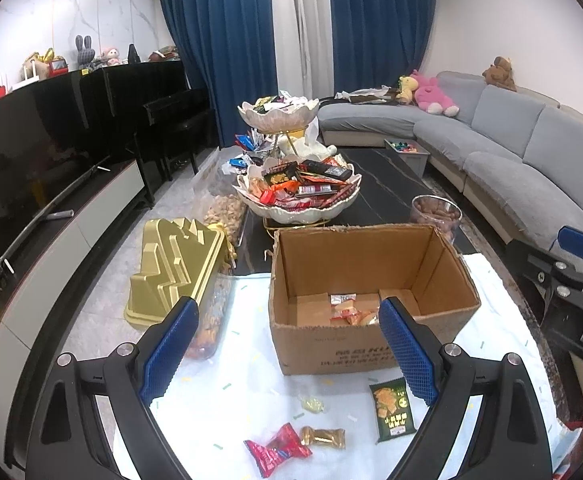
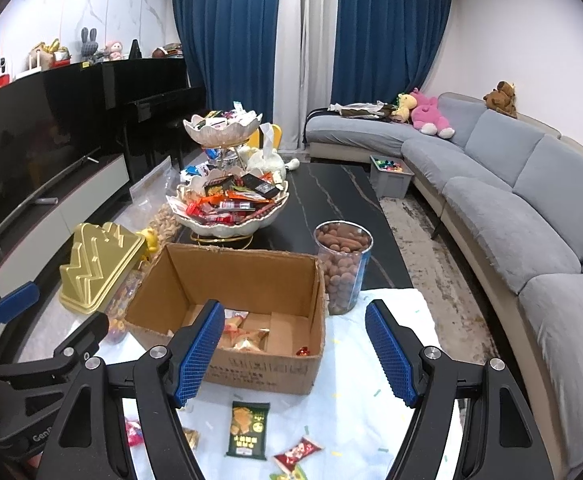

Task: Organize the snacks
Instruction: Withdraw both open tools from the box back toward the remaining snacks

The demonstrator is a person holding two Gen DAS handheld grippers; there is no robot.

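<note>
While both tongs, left and right, hang spread and empty, the flat dark-green snack packet lies below the open brown cardboard box; its long axis runs toward the box, and the left tongs look nearer.

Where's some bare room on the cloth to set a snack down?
Free: the white cloth right of the cardboard box, below the nut jar. Crowded: the near strip around the green packet and red candy.
</note>
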